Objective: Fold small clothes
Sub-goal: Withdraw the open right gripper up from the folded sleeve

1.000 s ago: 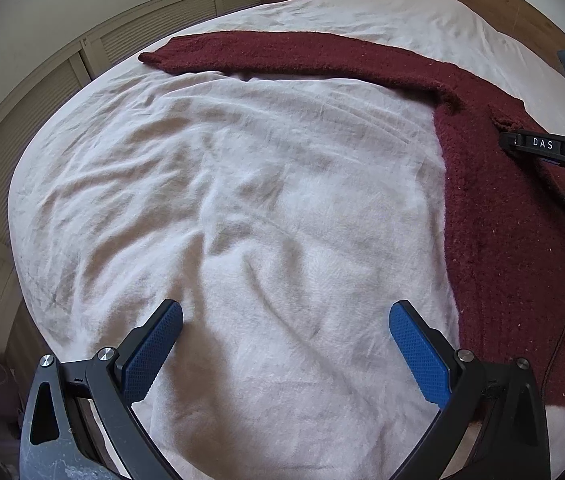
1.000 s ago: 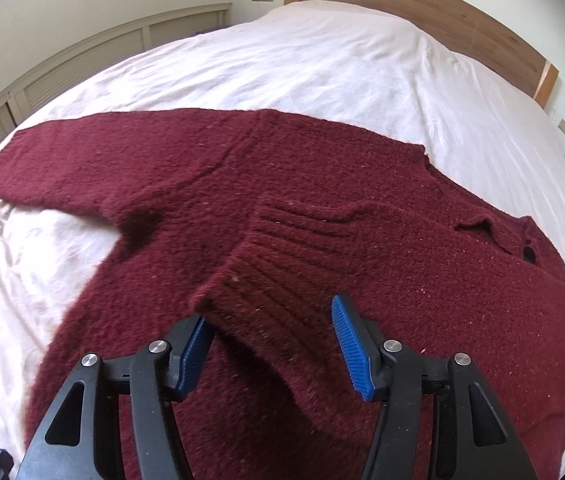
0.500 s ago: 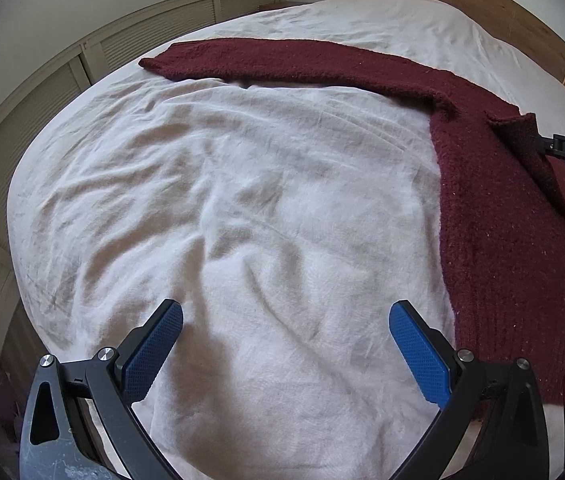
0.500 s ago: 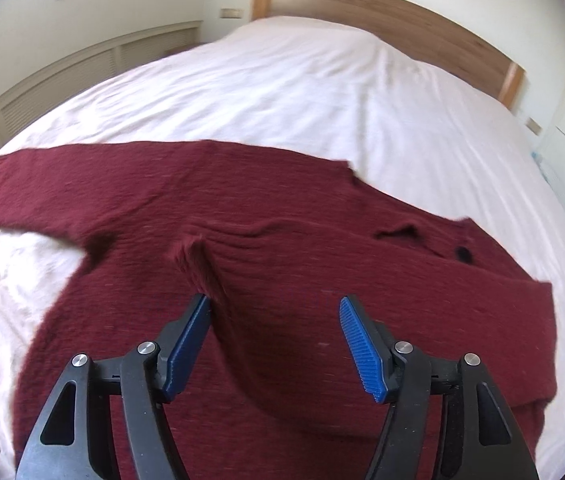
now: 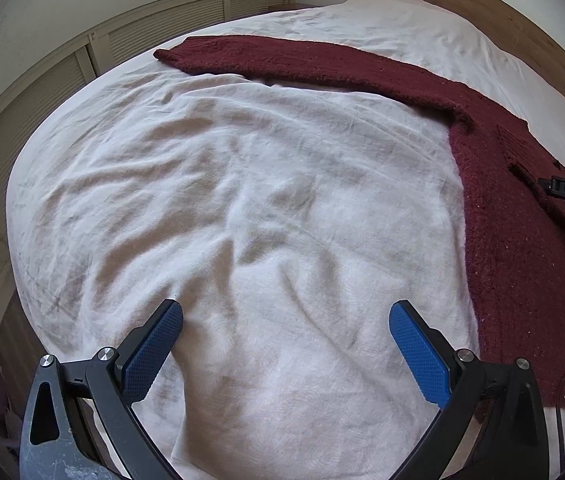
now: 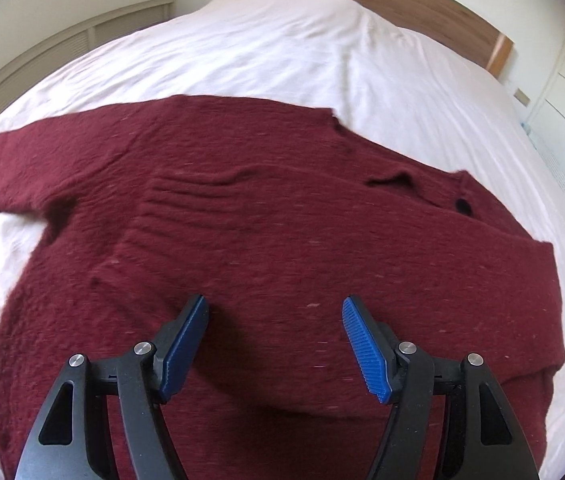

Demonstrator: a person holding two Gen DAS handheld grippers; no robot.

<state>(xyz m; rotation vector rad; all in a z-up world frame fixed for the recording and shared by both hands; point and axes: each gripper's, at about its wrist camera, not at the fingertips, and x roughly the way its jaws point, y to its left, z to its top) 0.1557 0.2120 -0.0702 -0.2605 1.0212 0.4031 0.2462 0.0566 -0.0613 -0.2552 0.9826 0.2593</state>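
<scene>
Right gripper (image 6: pixel 274 316) jaws, just widened and empty above the folded-in sleeve of the dark red knitted cardigan (image 6: pixel 282 248), while left gripper (image 5: pixel 285 322), agape over bare sheet, probably takes the outstretched sleeve (image 5: pixel 282 60) next.

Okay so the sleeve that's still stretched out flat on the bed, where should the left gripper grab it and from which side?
Grip the outstretched sleeve at its cuff end, probably coming in from the bare sheet side. That end lies flat and free, with open bedding around it, so the open left gripper can pinch the edge and carry it across the sweater body, where the other sleeve is already folded.
</scene>
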